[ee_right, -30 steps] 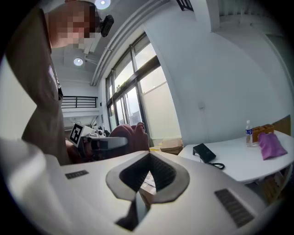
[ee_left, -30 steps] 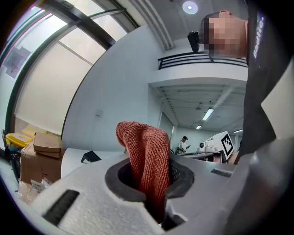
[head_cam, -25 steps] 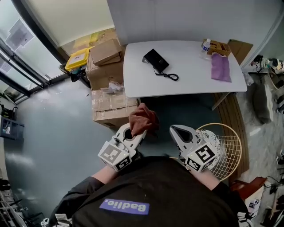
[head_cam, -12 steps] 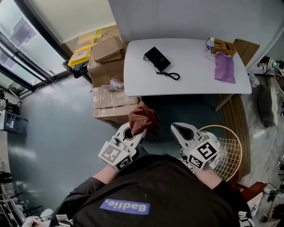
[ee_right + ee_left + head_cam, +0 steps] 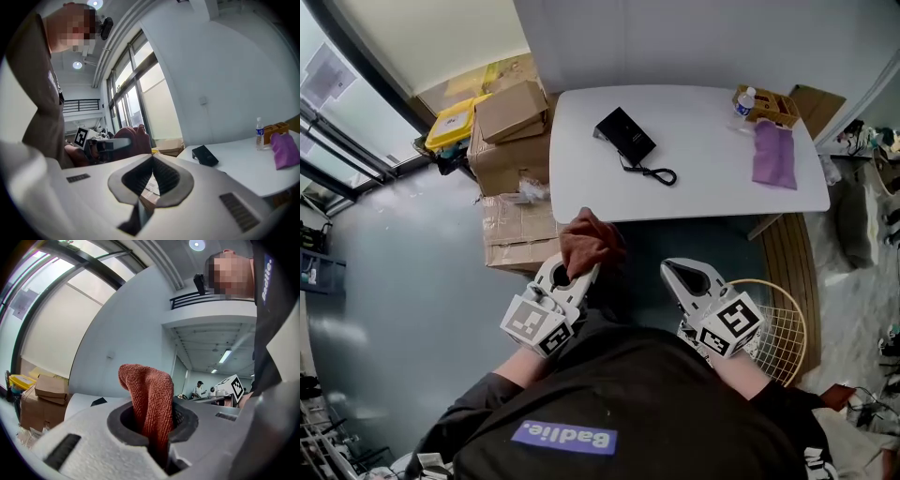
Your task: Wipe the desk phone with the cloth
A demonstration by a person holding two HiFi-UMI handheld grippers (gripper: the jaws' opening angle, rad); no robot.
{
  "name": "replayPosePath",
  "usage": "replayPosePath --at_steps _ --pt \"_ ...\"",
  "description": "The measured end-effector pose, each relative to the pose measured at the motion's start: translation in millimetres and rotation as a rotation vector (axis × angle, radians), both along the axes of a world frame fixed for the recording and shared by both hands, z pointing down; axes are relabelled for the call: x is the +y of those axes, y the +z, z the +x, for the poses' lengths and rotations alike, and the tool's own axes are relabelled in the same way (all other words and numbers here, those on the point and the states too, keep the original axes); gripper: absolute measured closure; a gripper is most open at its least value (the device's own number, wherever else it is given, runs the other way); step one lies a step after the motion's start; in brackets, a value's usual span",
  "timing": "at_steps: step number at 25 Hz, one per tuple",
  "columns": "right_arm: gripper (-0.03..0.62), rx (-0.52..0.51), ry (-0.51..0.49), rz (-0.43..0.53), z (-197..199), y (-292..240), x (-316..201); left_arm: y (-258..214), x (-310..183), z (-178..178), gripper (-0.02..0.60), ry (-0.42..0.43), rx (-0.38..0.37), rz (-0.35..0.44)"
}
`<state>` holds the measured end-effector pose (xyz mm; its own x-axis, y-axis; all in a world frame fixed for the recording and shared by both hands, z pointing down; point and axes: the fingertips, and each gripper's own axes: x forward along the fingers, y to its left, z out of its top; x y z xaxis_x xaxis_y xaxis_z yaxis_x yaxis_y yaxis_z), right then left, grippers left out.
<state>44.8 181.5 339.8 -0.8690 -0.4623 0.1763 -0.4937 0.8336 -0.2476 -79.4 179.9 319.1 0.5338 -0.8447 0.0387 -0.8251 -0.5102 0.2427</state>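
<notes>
The white table (image 5: 712, 183) fills the upper middle of the head view, with stacked cardboard boxes (image 5: 511, 127) at its left end. A wire basket (image 5: 786, 323) sits at lower right, its contents hidden behind the right gripper (image 5: 677, 272). That gripper's 2 jaws are pressed together with nothing between them. The left gripper (image 5: 574, 270) is clamped on a red cloth (image 5: 589, 242) that stands up out of its jaws. Compared with 1 s ago, this cloth has risen in the frame and now overlaps the table's near edge. A purple cloth (image 5: 772, 155) lies at the table's right end, below a small wooden tray (image 5: 769, 101) and a bottle (image 5: 744, 100). The black phone (image 5: 624, 136) lies at upper middle, its cord curled to its right, well apart from both grippers.
</notes>
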Motion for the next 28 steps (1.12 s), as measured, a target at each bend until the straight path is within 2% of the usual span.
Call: replayPosePath --at_steps 8,13,19,28 --pt "0.566 0.040 0.087 0.011 -53 -13 -112 3 -120 -54 0.528 0.085 0.000 0.007" --pt "0.566 0.054 0.150 0.017 -71 -15 -164 11 -182 -79 0.528 0.128 -0.007 -0.004" --pt "0.566 0.055 0.114 -0.026 -80 1 -200 29 -235 -85 0.528 0.100 -0.024 -0.027" --pt "0.566 0.046 0.030 -0.092 -56 32 -253 57 -286 -66 0.528 0.005 -0.064 -0.085"
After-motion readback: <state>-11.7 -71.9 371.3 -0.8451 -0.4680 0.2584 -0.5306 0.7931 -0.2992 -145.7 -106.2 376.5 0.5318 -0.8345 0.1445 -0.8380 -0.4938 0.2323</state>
